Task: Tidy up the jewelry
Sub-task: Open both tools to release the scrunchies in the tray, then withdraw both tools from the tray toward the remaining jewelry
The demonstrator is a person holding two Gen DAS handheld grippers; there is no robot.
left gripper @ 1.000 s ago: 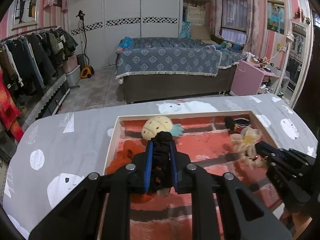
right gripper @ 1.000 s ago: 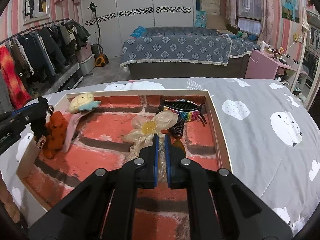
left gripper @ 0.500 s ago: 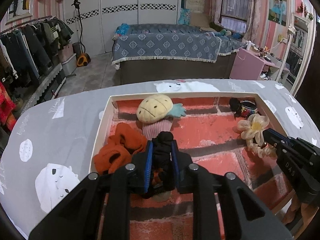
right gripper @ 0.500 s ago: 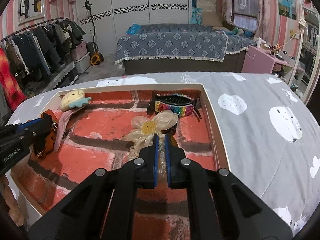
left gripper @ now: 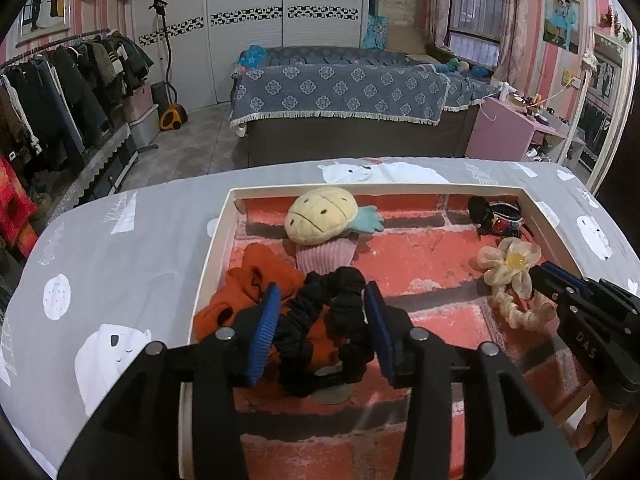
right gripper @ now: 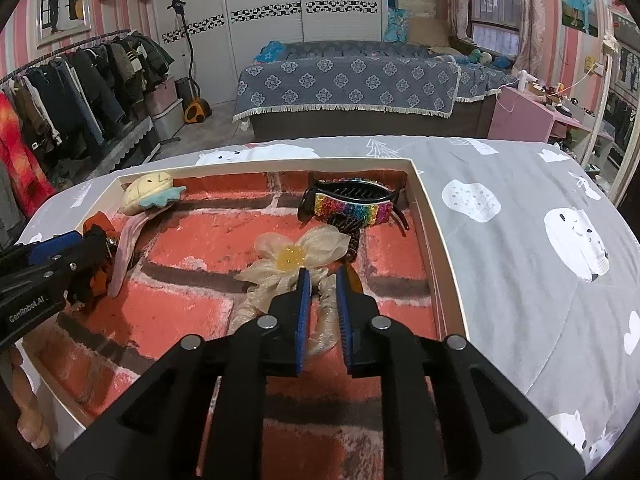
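A shallow white-rimmed tray [left gripper: 216,240] with a red brick-pattern floor lies on the grey bedspread. My left gripper [left gripper: 322,300] is open; a black scrunchie [left gripper: 332,320] lies loose between its blue pads, over an orange scrunchie [left gripper: 256,284]. My right gripper [right gripper: 322,280] has opened slightly around the cream flower scrunchie [right gripper: 296,256], which rests on the tray floor. A pineapple plush hair tie [left gripper: 320,220] lies at the tray's back left. A rainbow claw clip [right gripper: 352,204] lies at its back right.
The grey bear-print cover [right gripper: 520,240] surrounds the tray. A bed [left gripper: 340,96], a clothes rack [left gripper: 60,92] and a pink dresser [left gripper: 504,128] stand beyond.
Both grippers have opened: the left has let go of the black scrunchie in the tray, the right has loosened from the flower scrunchie. Both have lowered toward the tray.
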